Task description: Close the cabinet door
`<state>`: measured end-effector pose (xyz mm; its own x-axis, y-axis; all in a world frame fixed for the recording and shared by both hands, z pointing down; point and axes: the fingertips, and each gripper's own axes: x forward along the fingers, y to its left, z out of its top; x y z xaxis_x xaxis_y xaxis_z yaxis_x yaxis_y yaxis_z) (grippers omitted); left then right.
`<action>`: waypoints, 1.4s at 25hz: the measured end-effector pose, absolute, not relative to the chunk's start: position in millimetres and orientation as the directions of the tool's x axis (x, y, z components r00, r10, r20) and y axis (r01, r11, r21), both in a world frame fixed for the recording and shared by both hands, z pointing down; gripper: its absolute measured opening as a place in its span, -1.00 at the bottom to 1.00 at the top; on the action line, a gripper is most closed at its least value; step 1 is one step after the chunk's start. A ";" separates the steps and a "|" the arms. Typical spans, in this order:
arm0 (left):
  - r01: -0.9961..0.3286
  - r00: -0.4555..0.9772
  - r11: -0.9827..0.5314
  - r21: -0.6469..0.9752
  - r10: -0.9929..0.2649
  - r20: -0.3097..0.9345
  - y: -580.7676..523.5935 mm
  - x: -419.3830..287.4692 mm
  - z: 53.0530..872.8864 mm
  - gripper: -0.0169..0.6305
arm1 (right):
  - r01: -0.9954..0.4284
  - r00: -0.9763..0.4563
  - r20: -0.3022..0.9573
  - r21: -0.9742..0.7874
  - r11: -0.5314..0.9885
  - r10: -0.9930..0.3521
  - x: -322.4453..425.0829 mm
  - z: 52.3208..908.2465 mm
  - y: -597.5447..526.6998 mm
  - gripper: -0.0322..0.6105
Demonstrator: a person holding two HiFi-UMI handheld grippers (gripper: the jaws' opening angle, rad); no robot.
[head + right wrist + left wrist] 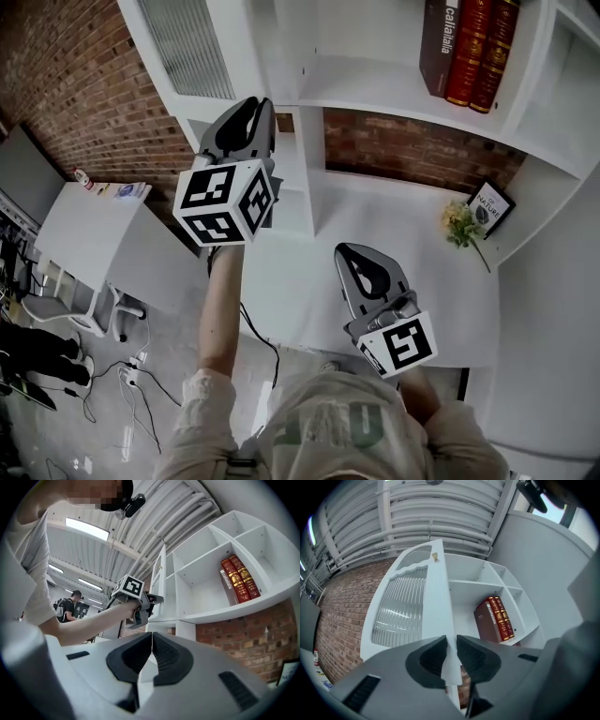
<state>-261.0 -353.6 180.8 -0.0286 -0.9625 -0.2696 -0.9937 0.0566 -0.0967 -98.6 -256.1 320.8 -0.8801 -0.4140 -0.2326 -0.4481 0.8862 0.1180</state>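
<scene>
The white cabinet door (192, 47) with a ribbed glass pane (401, 606) stands swung out from the white shelf unit (375, 75). A small knob (435, 556) sits near its top edge. My left gripper (251, 111) is raised to the door's free edge. In the left gripper view that edge runs down between the pads (436, 656), and my left gripper (451, 644) is shut on it. My right gripper (366, 255) hangs lower, over the white counter, shut (152, 641) with nothing in it. In the right gripper view, the left gripper (138, 599) shows at the door (159, 573).
Red and dark books (469, 47) stand on the upper shelf. The counter (394, 216) carries yellow flowers (459, 223) and a framed picture (489, 206). A white table (89, 234), a chair and floor cables lie to the left. Another person (70, 604) stands far behind.
</scene>
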 end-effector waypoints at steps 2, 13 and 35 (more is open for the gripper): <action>-0.994 -0.030 0.059 -0.097 -0.962 -0.272 -360.2 -260.6 180.5 -0.71 | -0.459 -0.875 -0.232 0.118 0.881 -0.425 -96.0 320.8 -258.7 -0.85; -0.994 0.002 0.023 -0.108 -0.975 -0.224 -392.5 -260.7 181.3 -0.73 | -0.491 -0.858 -0.236 0.121 0.862 -0.456 -92.8 319.1 -265.4 -0.85; -0.994 0.010 0.010 -0.108 -0.982 -0.186 -441.8 -270.6 181.4 -0.83 | -0.566 -0.813 -0.227 0.092 0.819 -0.537 -76.9 328.7 -290.0 -0.85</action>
<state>-270.6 -441.8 181.4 0.0102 -0.9824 -0.1864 -0.9942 0.0101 -0.1075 -76.9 -290.0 328.7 -0.8129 -0.5366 -0.2265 -0.5664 0.8190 0.0921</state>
